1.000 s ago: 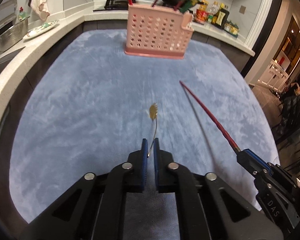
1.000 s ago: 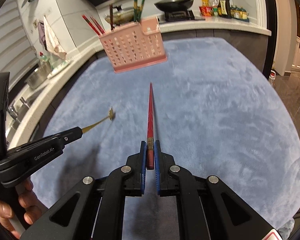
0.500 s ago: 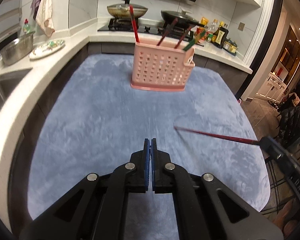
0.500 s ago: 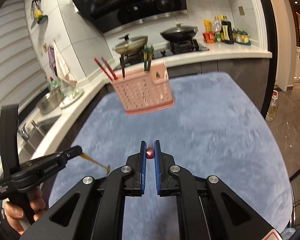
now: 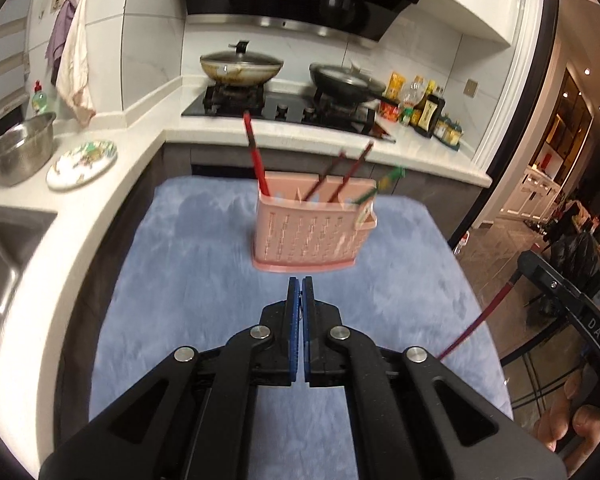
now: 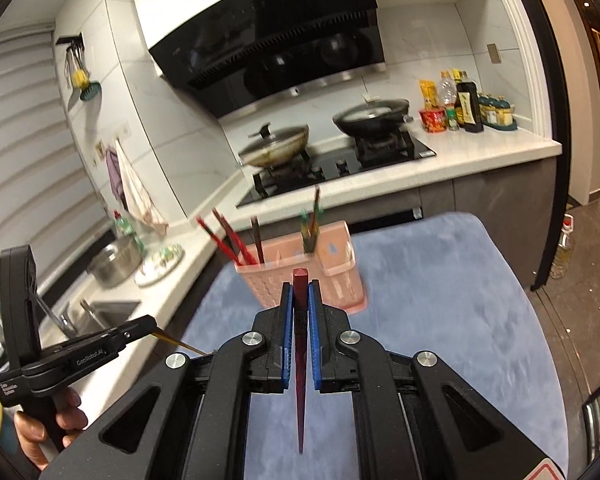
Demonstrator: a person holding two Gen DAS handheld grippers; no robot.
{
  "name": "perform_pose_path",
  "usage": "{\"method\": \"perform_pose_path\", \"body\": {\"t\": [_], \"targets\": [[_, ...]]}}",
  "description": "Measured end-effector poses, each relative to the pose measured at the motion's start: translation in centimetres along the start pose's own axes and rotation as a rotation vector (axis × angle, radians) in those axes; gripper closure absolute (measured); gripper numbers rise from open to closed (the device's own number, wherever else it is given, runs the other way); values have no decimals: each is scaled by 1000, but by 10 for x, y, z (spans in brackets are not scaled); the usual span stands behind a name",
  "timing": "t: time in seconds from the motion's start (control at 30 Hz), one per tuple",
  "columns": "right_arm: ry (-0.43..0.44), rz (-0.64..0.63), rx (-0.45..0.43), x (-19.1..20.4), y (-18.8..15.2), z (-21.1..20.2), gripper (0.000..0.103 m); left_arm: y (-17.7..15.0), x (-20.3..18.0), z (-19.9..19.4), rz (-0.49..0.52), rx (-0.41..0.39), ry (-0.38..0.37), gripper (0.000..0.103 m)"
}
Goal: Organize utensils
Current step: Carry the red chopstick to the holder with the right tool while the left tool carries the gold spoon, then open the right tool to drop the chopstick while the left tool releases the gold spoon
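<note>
The right gripper [image 6: 301, 300] was clamped on a dark red chopstick [image 6: 300, 360], blunt end up between the blue pads, thin tip pointing down toward the camera. The left gripper [image 5: 300, 288] had its jaws pressed nearly together; in the right wrist view a thin golden utensil handle [image 6: 180, 343] stuck out of it, its head hidden. Ahead of both stood a pink perforated utensil caddy [image 5: 312, 236] on the blue mat [image 5: 172, 280], red chopsticks [image 5: 256, 160] and green ones [image 5: 382, 184] leaning in it. Beyond lay the stove [image 5: 280, 108] with two pans.
</note>
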State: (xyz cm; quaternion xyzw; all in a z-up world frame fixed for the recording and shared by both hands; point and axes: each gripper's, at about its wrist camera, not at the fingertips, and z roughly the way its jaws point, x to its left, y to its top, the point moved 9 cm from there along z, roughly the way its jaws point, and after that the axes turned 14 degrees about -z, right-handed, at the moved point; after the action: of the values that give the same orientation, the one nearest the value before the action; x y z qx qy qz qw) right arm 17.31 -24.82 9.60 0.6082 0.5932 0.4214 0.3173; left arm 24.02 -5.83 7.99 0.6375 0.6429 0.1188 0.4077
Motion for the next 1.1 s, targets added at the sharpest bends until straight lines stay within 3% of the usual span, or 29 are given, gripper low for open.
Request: {"method": "perform_pose_path", "body": {"t": [0.33, 0.57, 0.8, 1.1], "targets": [[11, 23, -119, -17, 102, 32, 96, 95, -22, 5, 7, -106, -16, 102], [-13, -12, -163, -16, 157, 65, 96, 134, -33, 33, -4, -110, -32, 102], [-34, -31, -148, -20, 165, 106, 96, 138, -33, 73, -7, -77, -12, 102], [-42, -53, -46, -24, 130, 159, 96, 118, -20, 121, -29, 0, 11, 102]]}}
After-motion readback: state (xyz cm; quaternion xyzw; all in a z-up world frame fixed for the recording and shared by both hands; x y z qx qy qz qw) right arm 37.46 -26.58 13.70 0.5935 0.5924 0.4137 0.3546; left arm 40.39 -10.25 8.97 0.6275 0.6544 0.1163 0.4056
